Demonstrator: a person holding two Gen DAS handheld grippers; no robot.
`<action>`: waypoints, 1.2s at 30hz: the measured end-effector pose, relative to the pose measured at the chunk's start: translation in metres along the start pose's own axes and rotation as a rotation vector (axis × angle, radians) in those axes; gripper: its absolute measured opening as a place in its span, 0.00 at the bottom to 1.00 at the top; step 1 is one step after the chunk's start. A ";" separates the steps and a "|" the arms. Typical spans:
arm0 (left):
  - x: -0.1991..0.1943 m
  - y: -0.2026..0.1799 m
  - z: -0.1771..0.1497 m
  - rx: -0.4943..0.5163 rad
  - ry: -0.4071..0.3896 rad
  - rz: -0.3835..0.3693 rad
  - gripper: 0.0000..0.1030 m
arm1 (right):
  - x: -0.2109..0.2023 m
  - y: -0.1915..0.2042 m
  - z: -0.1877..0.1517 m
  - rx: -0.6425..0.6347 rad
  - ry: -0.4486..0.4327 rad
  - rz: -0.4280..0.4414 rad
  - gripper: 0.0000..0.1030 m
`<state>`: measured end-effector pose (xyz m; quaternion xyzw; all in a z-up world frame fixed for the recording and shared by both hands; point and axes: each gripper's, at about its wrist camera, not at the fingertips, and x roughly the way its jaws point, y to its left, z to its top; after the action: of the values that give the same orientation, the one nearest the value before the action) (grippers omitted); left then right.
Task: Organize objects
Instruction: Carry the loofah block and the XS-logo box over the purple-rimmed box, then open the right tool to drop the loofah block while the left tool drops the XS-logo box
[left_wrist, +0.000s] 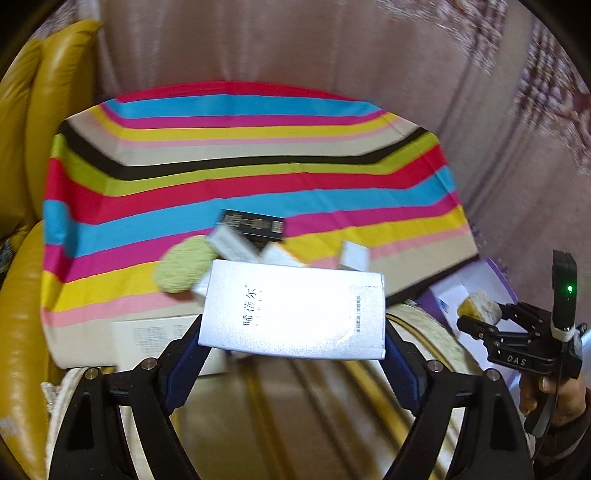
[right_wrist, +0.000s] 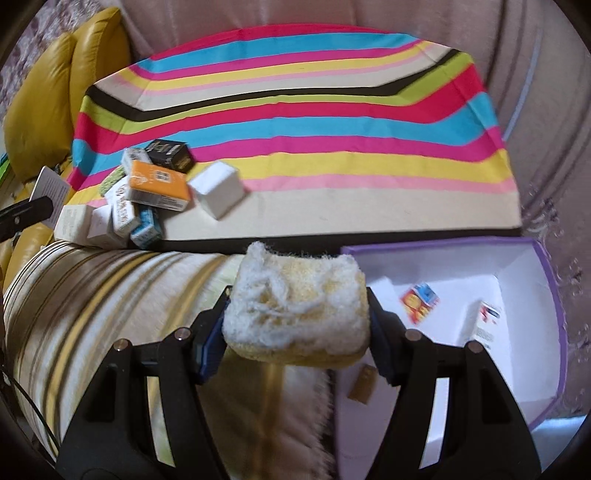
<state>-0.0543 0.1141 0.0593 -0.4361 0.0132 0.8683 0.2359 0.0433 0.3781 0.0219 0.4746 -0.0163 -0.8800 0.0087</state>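
Left gripper (left_wrist: 293, 314) clamps silver carton (left_wrist: 295, 310); right gripper (right_wrist: 295, 314) clamps yellow sponge (right_wrist: 295, 314) beside purple box (right_wrist: 546, 280). Step seems carrying both from pile (right_wrist: 147, 192) on striped cloth (right_wrist: 295, 110). Next: lower sponge into box, release.

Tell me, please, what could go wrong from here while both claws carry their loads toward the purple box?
The silver carton sits only at the left claw tips and tilts, so it may slip. The soft sponge in the right claw could squeeze free before reaching the purple box. The piled small boxes sit near the cloth edge and might get knocked off.
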 end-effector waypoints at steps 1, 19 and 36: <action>0.004 -0.010 0.000 0.016 0.006 -0.014 0.84 | -0.003 -0.008 -0.004 0.014 0.000 -0.008 0.67; 0.045 -0.176 -0.018 0.300 0.129 -0.205 0.84 | -0.036 -0.116 -0.049 0.207 -0.019 -0.120 0.67; 0.074 -0.261 -0.036 0.424 0.246 -0.340 0.87 | -0.057 -0.175 -0.073 0.345 -0.035 -0.185 0.80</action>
<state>0.0451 0.3669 0.0282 -0.4750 0.1495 0.7348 0.4605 0.1357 0.5531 0.0226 0.4532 -0.1232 -0.8694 -0.1539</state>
